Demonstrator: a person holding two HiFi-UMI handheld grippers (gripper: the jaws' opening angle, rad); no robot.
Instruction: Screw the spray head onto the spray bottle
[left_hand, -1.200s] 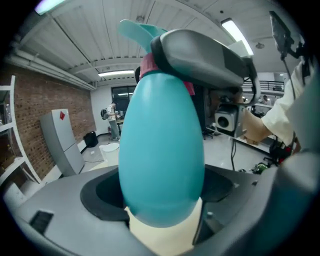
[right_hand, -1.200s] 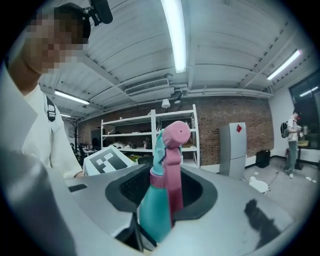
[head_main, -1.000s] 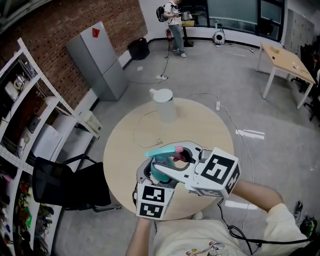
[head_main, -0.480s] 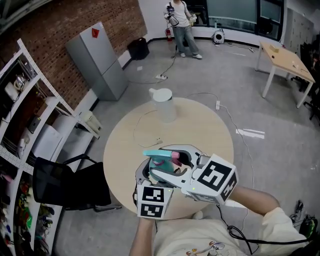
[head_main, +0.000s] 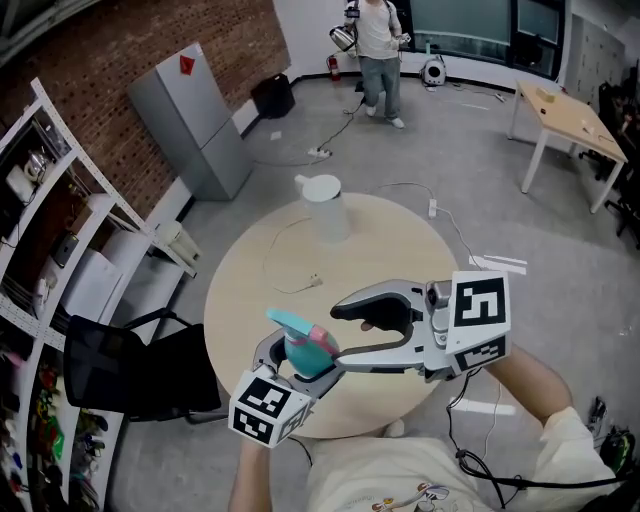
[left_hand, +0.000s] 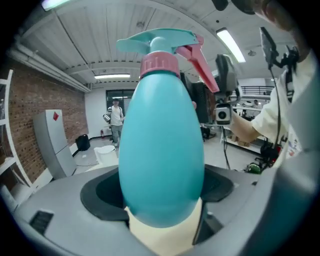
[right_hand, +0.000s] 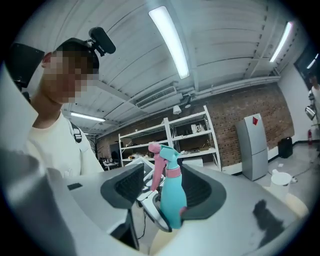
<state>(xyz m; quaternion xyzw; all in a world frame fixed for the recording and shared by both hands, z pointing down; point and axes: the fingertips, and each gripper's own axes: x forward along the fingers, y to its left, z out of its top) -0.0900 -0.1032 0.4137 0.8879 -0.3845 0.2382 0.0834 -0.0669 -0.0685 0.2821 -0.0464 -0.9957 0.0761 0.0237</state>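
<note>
The teal spray bottle (head_main: 303, 347) carries its pink collar and teal spray head (head_main: 285, 322) with a pink trigger. My left gripper (head_main: 298, 362) is shut on the bottle's body and holds it over the near edge of the round table (head_main: 400, 250). In the left gripper view the bottle (left_hand: 161, 150) fills the middle, with the spray head (left_hand: 159, 41) on top. My right gripper (head_main: 345, 330) is just right of the bottle; its jaws are opening and touch nothing. The right gripper view shows the bottle (right_hand: 172, 197) past the parted pads (right_hand: 127, 186), untouched.
A white lidded jug (head_main: 325, 207) stands at the table's far side, with a thin cable (head_main: 285, 270) lying near it. A black chair (head_main: 130, 370) and shelving (head_main: 50, 230) are at the left. Further back are a grey cabinet (head_main: 195, 120) and a person (head_main: 378, 40).
My right gripper has let go of the spray head, opened and drawn back to the right. My left gripper has carried the bottle down and to the left.
</note>
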